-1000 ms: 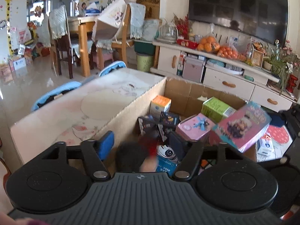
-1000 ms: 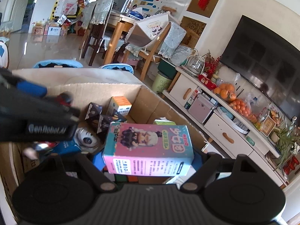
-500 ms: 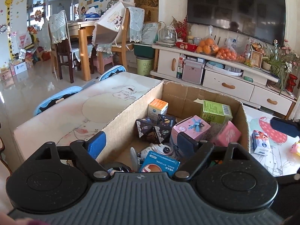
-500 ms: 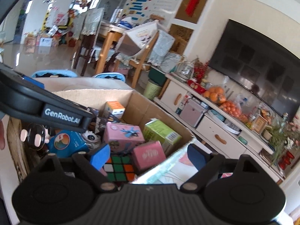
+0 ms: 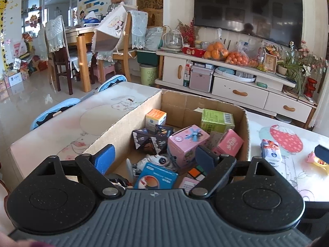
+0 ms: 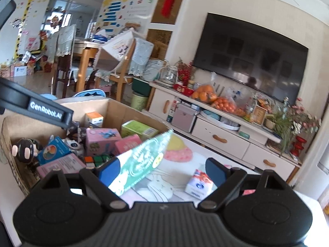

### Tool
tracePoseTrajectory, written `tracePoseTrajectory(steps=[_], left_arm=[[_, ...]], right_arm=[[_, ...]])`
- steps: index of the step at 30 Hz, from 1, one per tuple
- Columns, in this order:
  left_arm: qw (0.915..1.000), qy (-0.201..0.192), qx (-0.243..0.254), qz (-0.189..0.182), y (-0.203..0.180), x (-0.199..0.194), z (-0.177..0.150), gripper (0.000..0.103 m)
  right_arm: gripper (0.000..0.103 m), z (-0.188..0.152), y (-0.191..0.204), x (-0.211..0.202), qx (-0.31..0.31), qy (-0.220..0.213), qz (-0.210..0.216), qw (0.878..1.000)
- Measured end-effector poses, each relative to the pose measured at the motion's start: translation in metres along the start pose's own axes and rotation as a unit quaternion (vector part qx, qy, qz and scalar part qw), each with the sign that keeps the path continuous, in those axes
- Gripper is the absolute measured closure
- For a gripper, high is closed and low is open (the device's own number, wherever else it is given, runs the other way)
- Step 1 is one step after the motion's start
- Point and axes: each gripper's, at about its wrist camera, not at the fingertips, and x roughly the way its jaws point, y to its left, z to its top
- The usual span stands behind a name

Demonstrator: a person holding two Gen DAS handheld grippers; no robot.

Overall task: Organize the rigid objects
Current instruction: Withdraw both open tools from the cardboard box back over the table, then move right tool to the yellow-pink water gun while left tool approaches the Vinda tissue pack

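A printed table (image 5: 61,127) carries the cardboard box (image 5: 115,127) of small packages, with a white packet (image 5: 271,153) lying outside it to the right. Dining chairs (image 5: 55,47) stand far left, a television (image 5: 246,6) far right. The left gripper (image 5: 153,160) and the right gripper (image 6: 162,173) both gape, holding nothing. A green flap (image 6: 148,156) blurs the box's near corner.

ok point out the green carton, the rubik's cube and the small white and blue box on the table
green carton (image 5: 218,118), left wrist view, top face
rubik's cube (image 5: 196,171), left wrist view, orange tile
small white and blue box (image 6: 198,183), right wrist view, top face
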Motion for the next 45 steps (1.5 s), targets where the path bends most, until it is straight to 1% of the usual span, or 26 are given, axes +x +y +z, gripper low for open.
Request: tracePoseTrajectory(steps=[6, 24, 29, 31, 32, 36, 39, 42, 45], left_arm=[[0.9999, -0.005, 0.006, -0.013, -0.006, -0.005, -0.002, 0.0], [0.9974, -0.01, 0.056, -0.044, -0.017, -0.012, -0.014, 0.0], [0.9959, -0.01, 0.071, -0.056, -0.022, -0.012, -0.018, 0.0], [0.995, -0.011, 0.078, -0.062, -0.026, -0.013, -0.02, 0.0], [0.9945, -0.013, 0.082, -0.065, -0.027, -0.014, -0.021, 0.0], [0.9926, -0.016, 0.094, -0.075, -0.035, -0.014, -0.027, 0.0], [0.9915, -0.013, 0.1, -0.083, -0.04, -0.01, -0.029, 0.0], [0.9902, -0.008, 0.107, -0.089, -0.049, -0.006, -0.031, 0.0], [0.9887, -0.005, 0.114, -0.097, -0.062, 0.001, -0.032, 0.0]], right_arm=[[0.013, -0.015, -0.013, -0.006, 0.018, 0.004, -0.016, 1.0], [0.012, -0.052, -0.065, -0.01, 0.079, 0.024, -0.056, 0.995], [0.009, -0.066, -0.088, -0.007, 0.1, 0.034, -0.086, 0.991], [0.002, -0.072, -0.1, -0.005, 0.108, 0.04, -0.104, 0.988], [0.001, -0.075, -0.106, -0.004, 0.113, 0.042, -0.113, 0.986], [0.001, -0.087, -0.136, 0.001, 0.125, 0.053, -0.142, 0.98], [0.001, -0.098, -0.16, 0.01, 0.135, 0.071, -0.165, 0.975], [0.001, -0.109, -0.18, 0.023, 0.131, 0.09, -0.184, 0.97], [0.001, -0.119, -0.195, 0.036, 0.131, 0.109, -0.186, 0.968]])
